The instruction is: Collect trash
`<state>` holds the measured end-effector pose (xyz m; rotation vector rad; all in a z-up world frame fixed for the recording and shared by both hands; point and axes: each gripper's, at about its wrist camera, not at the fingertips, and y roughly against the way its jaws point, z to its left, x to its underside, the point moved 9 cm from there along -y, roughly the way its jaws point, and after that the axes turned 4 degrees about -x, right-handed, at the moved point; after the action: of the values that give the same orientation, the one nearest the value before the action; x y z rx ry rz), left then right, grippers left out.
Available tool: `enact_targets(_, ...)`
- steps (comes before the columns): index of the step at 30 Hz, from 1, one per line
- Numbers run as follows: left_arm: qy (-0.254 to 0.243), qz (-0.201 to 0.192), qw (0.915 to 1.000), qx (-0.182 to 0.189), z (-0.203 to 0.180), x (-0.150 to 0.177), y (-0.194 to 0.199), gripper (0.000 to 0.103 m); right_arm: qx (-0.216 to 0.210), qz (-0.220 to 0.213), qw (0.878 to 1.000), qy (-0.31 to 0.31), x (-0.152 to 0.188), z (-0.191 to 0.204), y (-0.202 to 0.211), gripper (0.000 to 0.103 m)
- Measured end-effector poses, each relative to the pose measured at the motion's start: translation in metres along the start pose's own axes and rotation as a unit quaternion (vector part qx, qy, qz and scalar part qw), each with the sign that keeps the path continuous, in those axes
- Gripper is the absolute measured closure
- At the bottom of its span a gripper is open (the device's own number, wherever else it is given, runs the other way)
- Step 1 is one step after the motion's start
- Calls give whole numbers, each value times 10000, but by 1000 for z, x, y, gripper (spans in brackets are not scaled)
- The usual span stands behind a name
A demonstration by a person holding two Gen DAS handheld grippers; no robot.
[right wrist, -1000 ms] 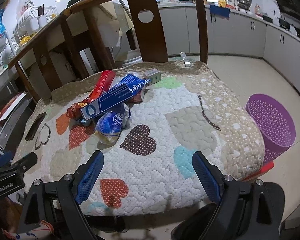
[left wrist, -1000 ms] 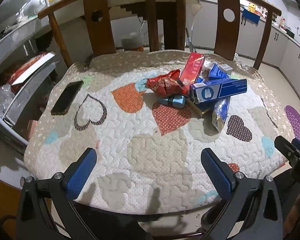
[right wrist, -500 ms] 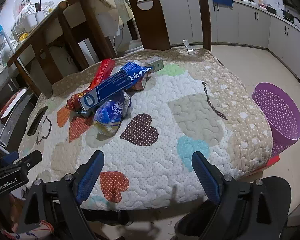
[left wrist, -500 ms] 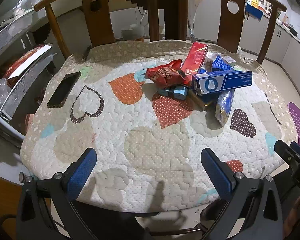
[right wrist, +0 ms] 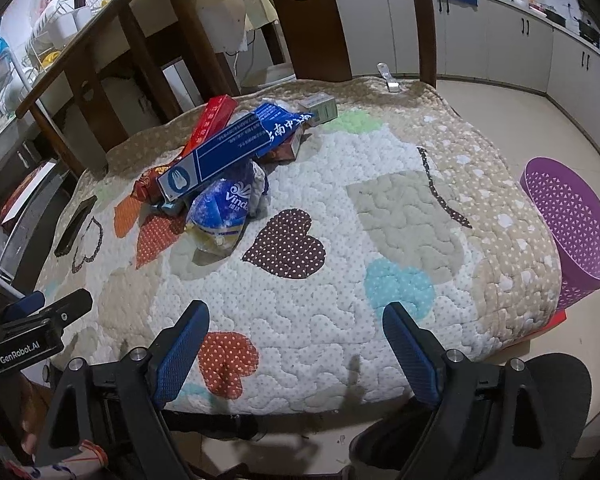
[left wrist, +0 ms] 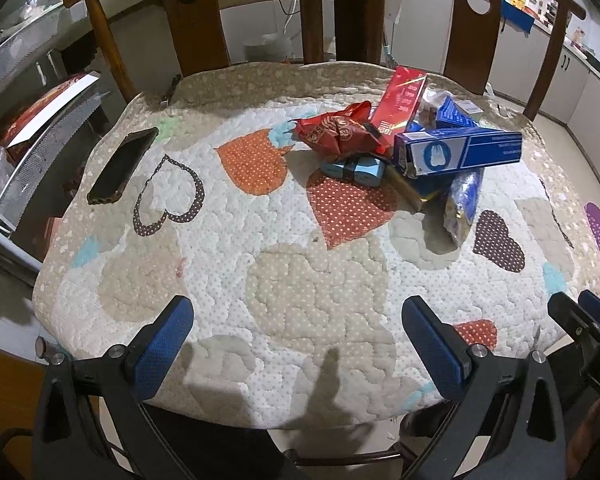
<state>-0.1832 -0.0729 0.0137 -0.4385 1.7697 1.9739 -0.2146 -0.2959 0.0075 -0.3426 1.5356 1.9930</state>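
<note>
— Left gripper [left wrist: 298,328], what do you have?

— I see it spread wide with nothing between the fingers, hovering over the near edge of the quilted desk [left wrist: 308,280]. From this left camera the trash pile lies on the far right part of the quilt: a red wrapper [left wrist: 336,132], a red box [left wrist: 402,100] and a long blue box [left wrist: 458,152] lying on top. A phone [left wrist: 122,166] lies well apart on the left.

— And the right camera?

— I have the right gripper [right wrist: 296,334] spread too, holding nothing, at the near edge. The blue box [right wrist: 224,152] rests over a tissue pack [right wrist: 224,212]. A purple basket [right wrist: 572,228] stands on the floor just beside the desk's right edge.
</note>
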Motion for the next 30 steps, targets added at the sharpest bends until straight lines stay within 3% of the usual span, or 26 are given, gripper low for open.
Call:
enact_targets(10, 218, -24, 9974, 681, 1, -18, -10, 0, 75, 47, 9997, -215, -8, -26, -10, 20)
enact_targets(15, -49, -55, 9957, 927, -25, -28, -14, 0, 152, 36, 9987, -476, -21, -54, -13, 24)
enact_targets(20, -291, -33, 9914, 1277, -57, -41, -19, 8, 324, -56, 9978, -581, -42, -78, -17, 26)
enact_targets(25, -57, -117, 9895, 1437, -53, -65, -27, 8, -428, 36, 9972, -611, -63, -57, -23, 28)
enact_targets(30, 201, -367, 9911, 1267, -20, -88, -39, 8, -1423, 73, 9883, -548, -92, -7, -32, 28)
